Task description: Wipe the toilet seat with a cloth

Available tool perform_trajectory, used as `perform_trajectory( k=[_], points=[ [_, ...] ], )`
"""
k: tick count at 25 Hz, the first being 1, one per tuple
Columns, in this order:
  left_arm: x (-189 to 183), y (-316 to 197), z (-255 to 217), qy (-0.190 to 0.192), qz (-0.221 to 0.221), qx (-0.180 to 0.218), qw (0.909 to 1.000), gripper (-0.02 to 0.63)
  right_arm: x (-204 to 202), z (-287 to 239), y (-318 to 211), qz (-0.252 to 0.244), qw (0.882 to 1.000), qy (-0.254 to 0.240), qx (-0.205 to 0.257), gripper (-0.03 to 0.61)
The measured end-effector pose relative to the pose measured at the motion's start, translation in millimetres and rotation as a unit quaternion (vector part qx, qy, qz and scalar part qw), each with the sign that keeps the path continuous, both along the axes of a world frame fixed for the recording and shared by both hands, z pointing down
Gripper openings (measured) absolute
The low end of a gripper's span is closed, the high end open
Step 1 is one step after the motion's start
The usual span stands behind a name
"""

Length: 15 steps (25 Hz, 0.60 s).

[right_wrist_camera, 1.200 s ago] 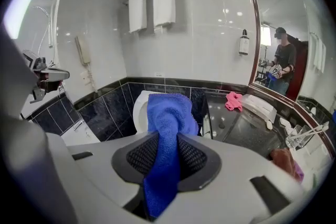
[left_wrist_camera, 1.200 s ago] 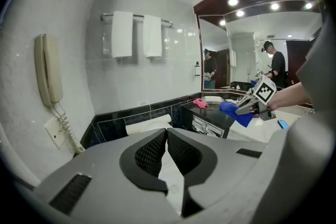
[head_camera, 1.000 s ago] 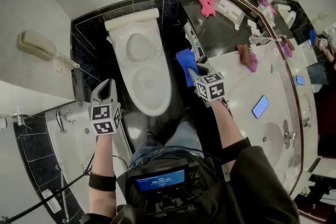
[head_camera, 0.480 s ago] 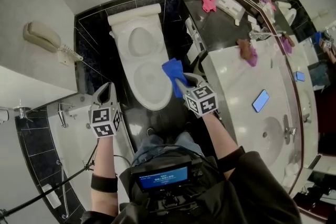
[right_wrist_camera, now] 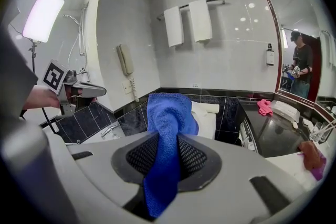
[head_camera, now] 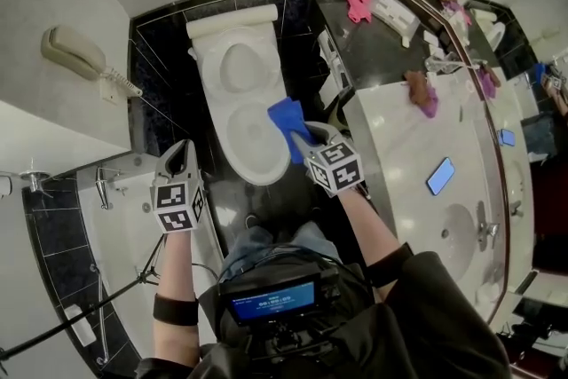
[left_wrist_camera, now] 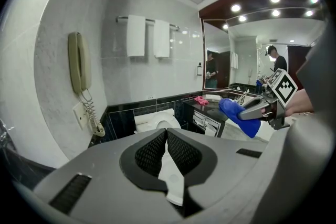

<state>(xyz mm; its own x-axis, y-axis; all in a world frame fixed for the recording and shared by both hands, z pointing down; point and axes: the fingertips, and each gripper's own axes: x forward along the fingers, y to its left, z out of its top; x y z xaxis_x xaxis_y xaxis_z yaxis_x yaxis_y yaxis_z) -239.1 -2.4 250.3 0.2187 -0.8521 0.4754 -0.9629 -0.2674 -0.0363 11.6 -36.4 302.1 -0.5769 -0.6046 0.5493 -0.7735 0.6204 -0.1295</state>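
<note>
Two grippers are showing in the head view, and I am holding one in each hand in front of a white porcelain toilet (head_camera: pixel 232 67). The right gripper (head_camera: pixel 298 138) is pinching a blue terry cloth (head_camera: pixel 286 118). Its own view is showing the fabric running down between the black pads, with the free end bunching up beyond the tips. From above, the cloth is hanging over the right side of the white oval toilet seat (head_camera: pixel 244 142), near its front. I cannot tell whether it is touching the seat. The left gripper (head_camera: pixel 181 148) is carrying nothing, its jaws pressed together with no gap. It is hovering to the left of the toilet, apart from it. A beige corded wall telephone (head_camera: pixel 74 56) is hanging on the pale wall further left. To my right, a pale marble bench (head_camera: pixel 399 138) is carrying a blue phone (head_camera: pixel 440 177) and a crumpled brown and purple rag (head_camera: pixel 421 93).
</note>
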Motion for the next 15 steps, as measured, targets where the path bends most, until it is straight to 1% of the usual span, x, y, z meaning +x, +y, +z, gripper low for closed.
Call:
perform_trajectory(
  k=[7,12,15],
  points=[
    [-23,-18,-1,0.0,0.011,0.011,0.9999,0.002,-38,9,-26,-0.006,1.0,0.014,0.018,0.123],
    [-26,-36,13,-0.003,0.027,0.003,0.9996,0.002,-63,23,-60,-0.016,0.999,0.037,0.031,0.123],
    [-27,-49,21,-0.005,0.027,-0.003,0.9996,0.002,-77,33,-87,-0.026,0.998,0.046,0.035,0.123]
  ],
)
